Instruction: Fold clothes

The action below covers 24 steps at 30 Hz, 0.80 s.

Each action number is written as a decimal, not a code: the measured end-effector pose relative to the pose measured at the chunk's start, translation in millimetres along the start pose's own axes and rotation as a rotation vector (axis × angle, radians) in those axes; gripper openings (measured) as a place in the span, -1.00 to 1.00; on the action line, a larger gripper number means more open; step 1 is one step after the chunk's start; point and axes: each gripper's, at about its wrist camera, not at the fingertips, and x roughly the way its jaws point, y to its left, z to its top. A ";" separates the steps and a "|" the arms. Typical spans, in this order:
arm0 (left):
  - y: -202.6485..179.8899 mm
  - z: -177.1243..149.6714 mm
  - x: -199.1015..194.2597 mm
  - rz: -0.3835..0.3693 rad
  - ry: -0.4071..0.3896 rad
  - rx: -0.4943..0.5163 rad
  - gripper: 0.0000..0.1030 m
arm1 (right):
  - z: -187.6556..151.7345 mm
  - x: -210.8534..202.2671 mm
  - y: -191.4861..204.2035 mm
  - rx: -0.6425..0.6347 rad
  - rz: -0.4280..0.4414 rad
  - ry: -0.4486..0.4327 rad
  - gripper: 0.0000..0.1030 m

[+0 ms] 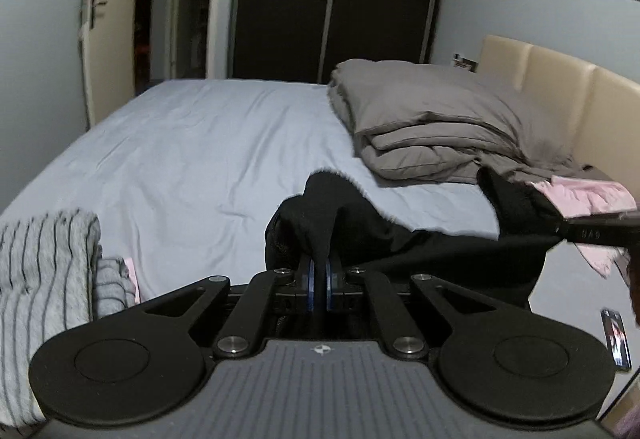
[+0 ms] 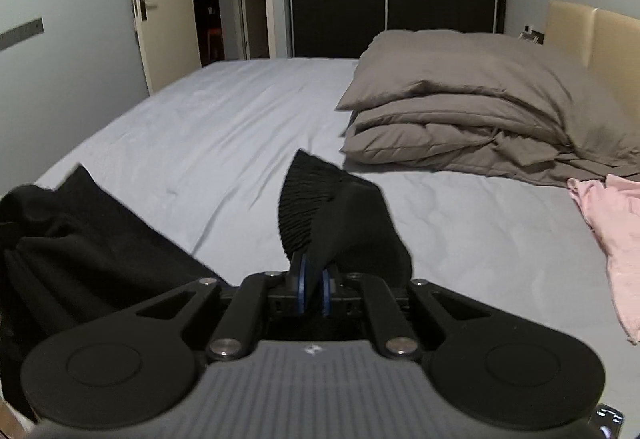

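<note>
In the left wrist view, at the lower left, a striped grey cloth [image 1: 44,271] is lying folded on the bed [image 1: 192,143]; in the lower middle the left gripper [image 1: 320,275] is pinching a bunch of the black garment [image 1: 420,251]; the cloth is stretching off toward the right edge, where the right gripper [image 1: 560,229] is coming in from the side with black cloth bunched at its tip. At the far right a pink cloth [image 1: 592,195] is lying by the grey bedding [image 1: 432,119].

In the right wrist view the black garment [image 2: 80,239] is hanging at the lower left; in the middle the right gripper [image 2: 314,279] is clenching a ribbed edge of it; the pink cloth [image 2: 616,239] is lying at the right.

The step looks like lifting the garment to spread it out; to do it well, both grippers should be keeping the top edge tight and even, and laying it flat on the bare sheet in the middle, away from the pink cloth.
</note>
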 end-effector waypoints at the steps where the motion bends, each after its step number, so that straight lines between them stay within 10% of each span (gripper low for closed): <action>1: -1.3 -2.1 -1.9 -0.007 0.012 0.007 -0.94 | -3.8 -5.2 -3.7 0.011 0.008 0.010 -0.82; 21: -44.8 -140.0 20.7 -0.168 0.582 0.267 -0.92 | -166.6 -4.7 -45.9 0.126 0.053 0.494 -0.70; 24: -45.7 -144.5 18.7 -0.181 0.604 0.283 -0.87 | -171.7 -10.9 -51.7 0.112 0.042 0.507 -0.24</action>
